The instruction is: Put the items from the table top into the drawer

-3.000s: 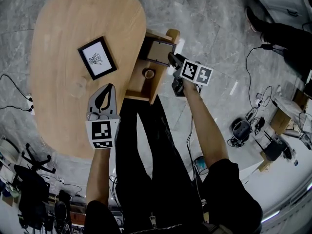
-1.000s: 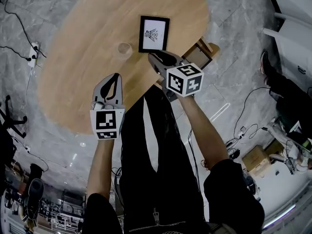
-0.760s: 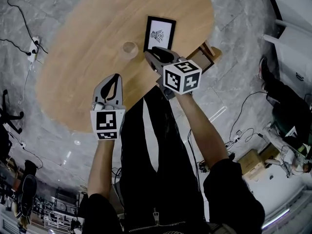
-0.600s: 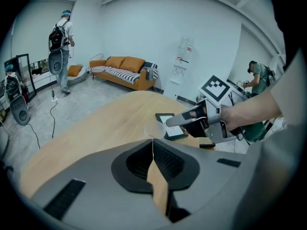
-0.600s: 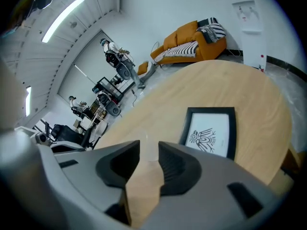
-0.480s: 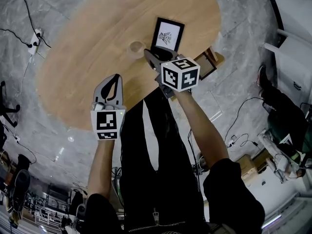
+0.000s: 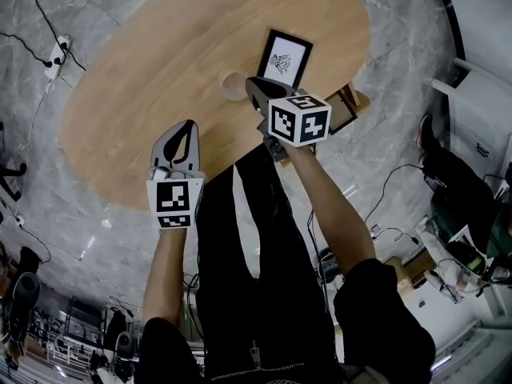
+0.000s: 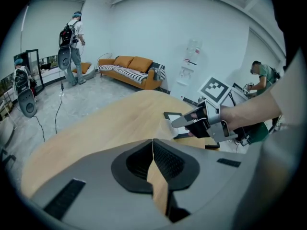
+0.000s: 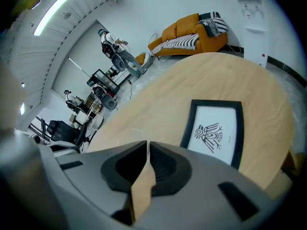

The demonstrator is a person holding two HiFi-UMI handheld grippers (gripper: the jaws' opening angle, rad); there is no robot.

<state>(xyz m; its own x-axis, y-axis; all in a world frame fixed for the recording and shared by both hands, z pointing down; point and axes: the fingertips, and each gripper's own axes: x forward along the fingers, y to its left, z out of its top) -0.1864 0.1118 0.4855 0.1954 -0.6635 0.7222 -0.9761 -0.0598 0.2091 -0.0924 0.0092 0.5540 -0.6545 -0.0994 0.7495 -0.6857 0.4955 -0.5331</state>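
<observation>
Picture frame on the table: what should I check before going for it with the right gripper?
1. Picture frame lies flat on the table, nothing on it: ok.
2. Right gripper wide enough for the frame: not ok; its jaws have just been closing and stand almost together, nothing between them.
3. Right gripper lined up: not ok; the frame sits right of its jaws in the right gripper view.
4. Clear cup apart from the frame: ok.
5. Drawer open: ok; room left inside: cannot tell.
6. Left gripper out of the way: ok; jaws together, empty.
</observation>
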